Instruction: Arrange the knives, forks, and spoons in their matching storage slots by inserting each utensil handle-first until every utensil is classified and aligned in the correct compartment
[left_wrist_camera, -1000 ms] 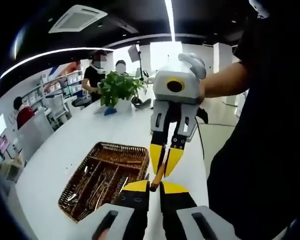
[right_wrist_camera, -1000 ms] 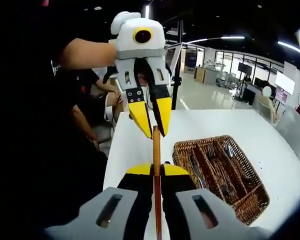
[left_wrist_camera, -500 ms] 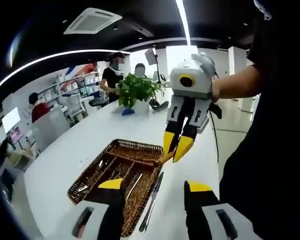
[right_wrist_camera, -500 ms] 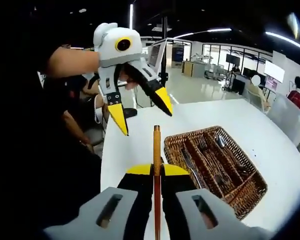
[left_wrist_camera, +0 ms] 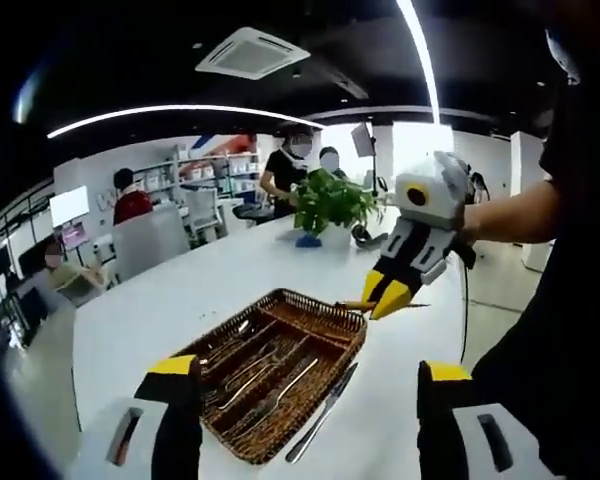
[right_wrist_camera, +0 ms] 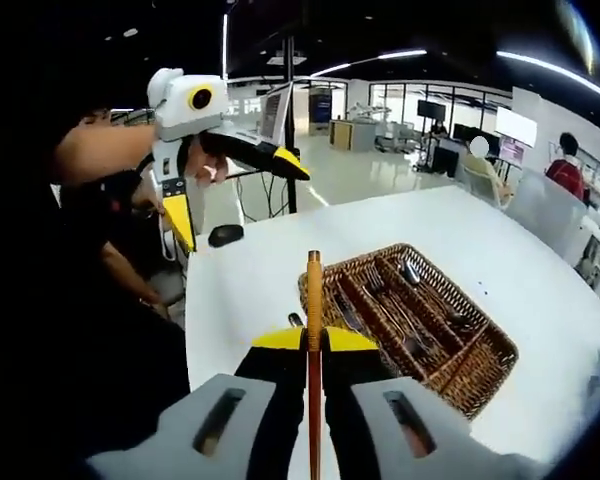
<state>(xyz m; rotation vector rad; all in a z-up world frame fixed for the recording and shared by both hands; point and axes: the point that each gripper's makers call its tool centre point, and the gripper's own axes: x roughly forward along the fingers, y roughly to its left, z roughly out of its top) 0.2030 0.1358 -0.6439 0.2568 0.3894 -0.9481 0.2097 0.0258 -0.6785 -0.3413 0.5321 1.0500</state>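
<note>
Your right gripper (right_wrist_camera: 314,338) has its yellow-tipped jaws pressed together on a utensil with an orange handle (right_wrist_camera: 313,330); in the right gripper view the handle runs straight out between the jaws, its rounded end pointing toward the near edge of the wicker tray (right_wrist_camera: 480,378). The working end of that utensil is hidden, so you cannot tell whether it is a knife, fork or spoon. In the left gripper view the same gripper (left_wrist_camera: 388,297) hangs in the air above the tray's far corner, the orange handle (left_wrist_camera: 356,304) poking out sideways from its tips.

Your left gripper (left_wrist_camera: 305,370) has its jaws spread wide with nothing between them. In the right gripper view it (right_wrist_camera: 234,190) is held up beside the white table's near edge, jaws splayed apart.

The wicker tray (left_wrist_camera: 352,325) sits on the white table (left_wrist_camera: 180,300), close to the edge nearest you. It is divided into long compartments that hold silvery cutlery (left_wrist_camera: 255,360); a spoon bowl and fork tines can be made out, though which slot holds which is hard to tell. One silvery knife (left_wrist_camera: 323,412) lies on the table just beside the tray's long side, parallel to it.

Farther along the table stands a potted green plant (left_wrist_camera: 332,203). People (left_wrist_camera: 290,170) sit behind it, by the shelving.
</note>
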